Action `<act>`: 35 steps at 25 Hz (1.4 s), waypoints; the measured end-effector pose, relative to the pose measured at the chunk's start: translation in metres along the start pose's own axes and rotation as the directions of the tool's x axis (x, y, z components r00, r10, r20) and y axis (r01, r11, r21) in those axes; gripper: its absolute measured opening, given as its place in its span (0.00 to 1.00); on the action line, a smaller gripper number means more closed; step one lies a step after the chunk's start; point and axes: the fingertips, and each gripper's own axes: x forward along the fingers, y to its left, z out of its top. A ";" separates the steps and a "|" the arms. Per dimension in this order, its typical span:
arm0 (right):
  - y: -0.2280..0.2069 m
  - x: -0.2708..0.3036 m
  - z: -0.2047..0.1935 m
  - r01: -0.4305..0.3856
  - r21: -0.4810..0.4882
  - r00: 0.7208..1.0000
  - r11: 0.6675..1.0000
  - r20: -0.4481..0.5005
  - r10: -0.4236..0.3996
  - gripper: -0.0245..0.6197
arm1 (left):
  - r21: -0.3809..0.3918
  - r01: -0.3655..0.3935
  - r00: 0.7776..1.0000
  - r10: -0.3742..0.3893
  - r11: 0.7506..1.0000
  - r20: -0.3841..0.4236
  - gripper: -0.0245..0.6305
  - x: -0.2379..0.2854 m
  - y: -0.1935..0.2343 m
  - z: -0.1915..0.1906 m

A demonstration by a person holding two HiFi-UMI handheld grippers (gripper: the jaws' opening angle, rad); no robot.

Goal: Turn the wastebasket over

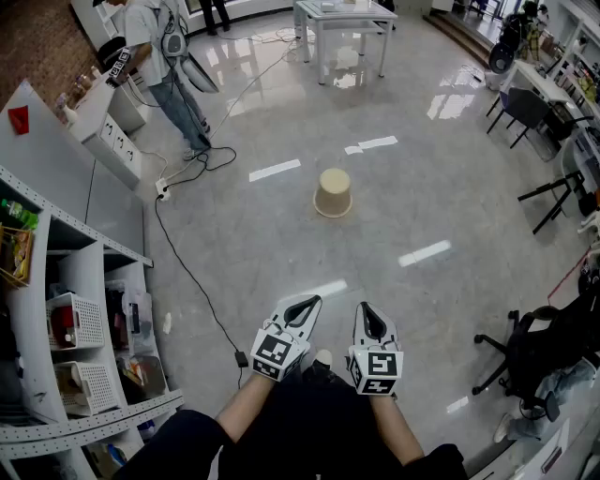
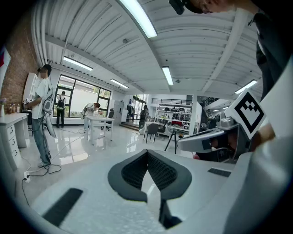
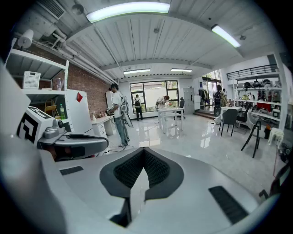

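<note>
A beige wastebasket [image 1: 333, 192] stands upside down on the glossy floor, well ahead of both grippers, in the middle of the head view. My left gripper [image 1: 307, 303] is held close to my body with its jaws shut and nothing between them. My right gripper [image 1: 365, 310] sits beside it, also shut and empty. In the left gripper view the left gripper [image 2: 147, 153] shows its jaws pressed together, with the right gripper's side [image 2: 215, 139] visible at the right. The right gripper [image 3: 144, 151] is shut too in its own view. Neither gripper view shows the wastebasket.
Grey shelving [image 1: 70, 309] with bins runs along the left. A black cable [image 1: 187, 272] trails across the floor to a plug near my feet. A person [image 1: 169, 66] stands far left by a counter. A white table [image 1: 345, 28] stands far ahead, with chairs [image 1: 525, 356] on the right.
</note>
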 end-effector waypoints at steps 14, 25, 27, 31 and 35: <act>0.011 -0.016 0.016 -0.034 -0.012 0.996 0.999 0.088 0.035 0.05 | 0.007 -0.008 1.000 0.008 1.000 0.018 0.05 -0.010 -0.007 0.006; 0.026 -0.023 0.004 -0.066 0.001 0.995 0.998 0.072 0.065 0.05 | 0.000 -0.018 1.000 0.018 1.000 0.022 0.05 -0.020 -0.015 0.003; 0.029 -0.022 0.003 -0.069 0.000 0.995 0.998 0.069 0.069 0.05 | -0.001 -0.023 1.000 0.023 1.000 0.019 0.05 -0.022 -0.013 0.001; 0.034 -0.022 0.002 -0.085 0.000 0.994 0.996 0.066 0.085 0.05 | 0.000 -0.032 0.999 0.032 0.999 0.009 0.05 -0.025 -0.012 -0.003; 0.035 -0.022 0.001 -0.091 -0.002 0.994 0.996 0.060 0.091 0.05 | -0.003 -0.039 0.999 0.039 0.999 0.009 0.05 -0.027 -0.012 -0.003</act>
